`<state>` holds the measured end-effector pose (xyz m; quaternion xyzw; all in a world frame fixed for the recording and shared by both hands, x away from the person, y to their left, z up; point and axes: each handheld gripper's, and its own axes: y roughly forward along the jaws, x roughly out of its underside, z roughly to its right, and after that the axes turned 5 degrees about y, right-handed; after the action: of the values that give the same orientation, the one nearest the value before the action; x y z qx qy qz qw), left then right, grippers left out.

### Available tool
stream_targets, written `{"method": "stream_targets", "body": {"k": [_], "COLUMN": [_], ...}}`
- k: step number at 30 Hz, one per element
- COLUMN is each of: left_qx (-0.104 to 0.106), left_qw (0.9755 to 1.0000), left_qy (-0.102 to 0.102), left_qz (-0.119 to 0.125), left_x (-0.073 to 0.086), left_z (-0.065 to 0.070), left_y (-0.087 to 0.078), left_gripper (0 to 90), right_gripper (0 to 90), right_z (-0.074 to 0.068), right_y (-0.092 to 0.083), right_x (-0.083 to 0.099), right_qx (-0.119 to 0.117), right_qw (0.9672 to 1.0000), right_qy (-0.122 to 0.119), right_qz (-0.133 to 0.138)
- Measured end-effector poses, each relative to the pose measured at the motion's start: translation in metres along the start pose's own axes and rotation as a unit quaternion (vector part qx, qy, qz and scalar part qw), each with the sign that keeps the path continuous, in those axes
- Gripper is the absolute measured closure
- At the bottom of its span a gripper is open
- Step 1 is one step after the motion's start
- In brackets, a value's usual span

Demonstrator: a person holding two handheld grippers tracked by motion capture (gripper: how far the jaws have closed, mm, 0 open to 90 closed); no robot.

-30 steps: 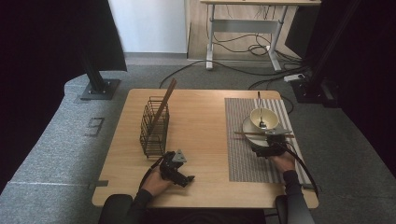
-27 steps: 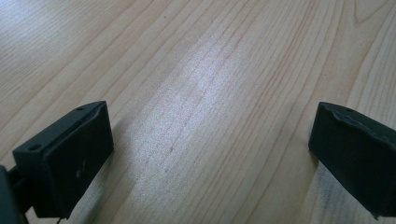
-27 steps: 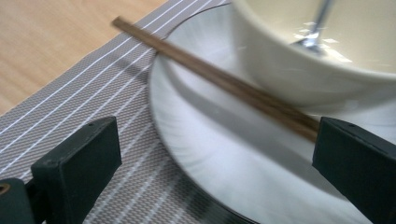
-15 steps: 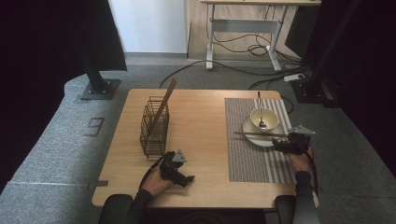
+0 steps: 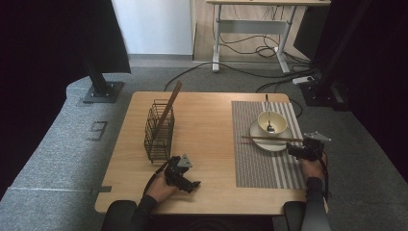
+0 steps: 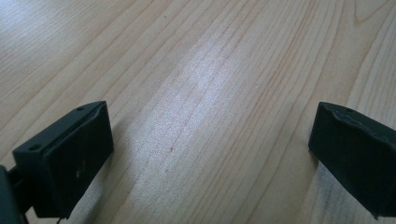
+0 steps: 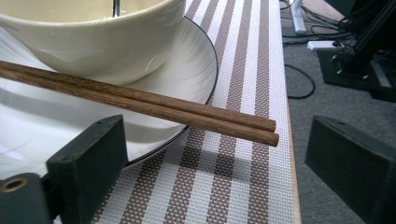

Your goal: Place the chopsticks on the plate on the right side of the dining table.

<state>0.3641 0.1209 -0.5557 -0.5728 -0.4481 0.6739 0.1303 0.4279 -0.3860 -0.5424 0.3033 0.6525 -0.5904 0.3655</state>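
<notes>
Chopsticks (image 7: 140,100): wooden pair lying side by side across the plate (image 7: 187,60) rim, in front of the bowl (image 7: 88,37); ends jut over the striped placemat (image 7: 243,177). 
Right gripper (image 7: 215,158): jaws spread, just been closing slightly, either side of the chopstick ends, not touching them. 
Left gripper (image 6: 210,158): jaws spread over bare table (image 6: 196,70). 
Wire basket (image 5: 159,130): far left, well apart.

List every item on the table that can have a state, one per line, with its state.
chopsticks: paired, lying across the plate rim, ungripped
bowl: upright on the plate, spoon inside
plate: flat on the placemat
wire basket: upright, one stick leaning out
left gripper: open, over bare wood
right gripper: open, jaws either side of the chopstick tips
</notes>
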Motion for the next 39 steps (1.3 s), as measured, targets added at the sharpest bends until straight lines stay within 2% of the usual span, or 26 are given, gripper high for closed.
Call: {"method": "stream_targets", "body": {"k": [10, 39], "left_qx": [0.000, 0.000], "left_qw": [1.0000, 1.0000], "left_qy": [0.000, 0.002], "left_qz": [0.000, -0.001], "left_x": [0.0000, 0.0001], "left_z": [0.0000, -0.0003], "left_y": [0.0000, -0.0002], "left_gripper": [0.0, 0.0], "right_gripper": [12.8, 13.4], "right_z": [0.0008, -0.0017], "right_y": [0.0039, 0.0059], "right_x": [0.0015, 0.0007], "right_qx": [-0.008, -0.017], "right_qw": [0.9999, 0.9998], "right_qy": [0.009, -0.001], "right_qz": [0.000, -0.007]}}
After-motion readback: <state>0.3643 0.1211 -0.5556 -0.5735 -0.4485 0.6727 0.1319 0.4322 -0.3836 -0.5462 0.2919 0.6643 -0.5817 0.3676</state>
